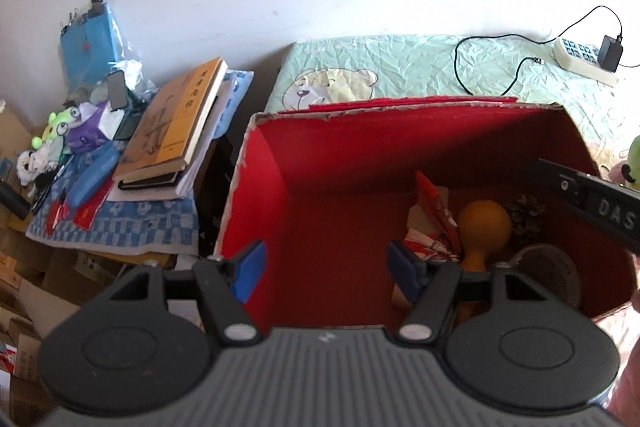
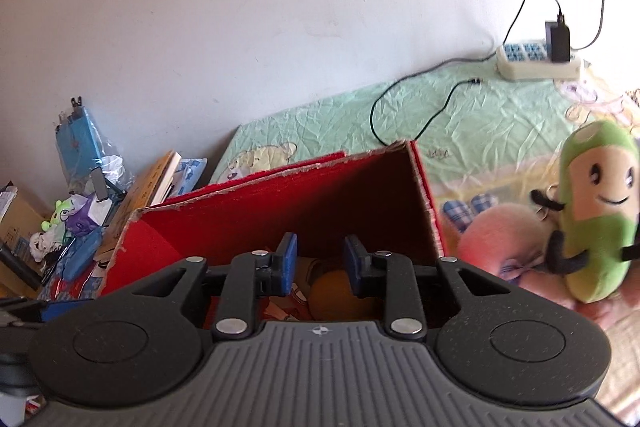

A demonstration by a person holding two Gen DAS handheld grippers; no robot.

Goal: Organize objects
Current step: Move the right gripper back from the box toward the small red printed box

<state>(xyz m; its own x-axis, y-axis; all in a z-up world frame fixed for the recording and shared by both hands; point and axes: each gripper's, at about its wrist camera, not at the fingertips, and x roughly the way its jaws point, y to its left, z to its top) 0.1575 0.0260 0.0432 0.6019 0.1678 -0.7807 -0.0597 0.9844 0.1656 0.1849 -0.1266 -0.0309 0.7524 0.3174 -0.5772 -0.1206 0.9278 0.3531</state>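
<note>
Left wrist view: the left gripper [image 1: 322, 273] hangs over the open red cardboard box [image 1: 320, 163], its blue pads spread with nothing but the bare red floor between them, so it looks free for the next pick. Just past its right finger, packed into the box's right corner, lie a red-and-white wrapper [image 1: 434, 223], an orange gourd-shaped toy [image 1: 482, 227], a pine cone [image 1: 526, 215] and a round grey object [image 1: 552, 277] I cannot identify; the left half of the box is unfilled. Beyond the box stretches a green bear-print sheet [image 1: 400, 67].

In the right wrist view, the right gripper [image 2: 318, 263] is poised above the same corner, jaws narrowly parted and clamping nothing, the orange toy showing below the gap. To its right, outside the box on the bedding, stand a green plush figure [image 2: 596, 211] and a pink plush [image 2: 504, 239], likely still to be stowed. Farther off rests a power strip [image 2: 536, 61].
</note>
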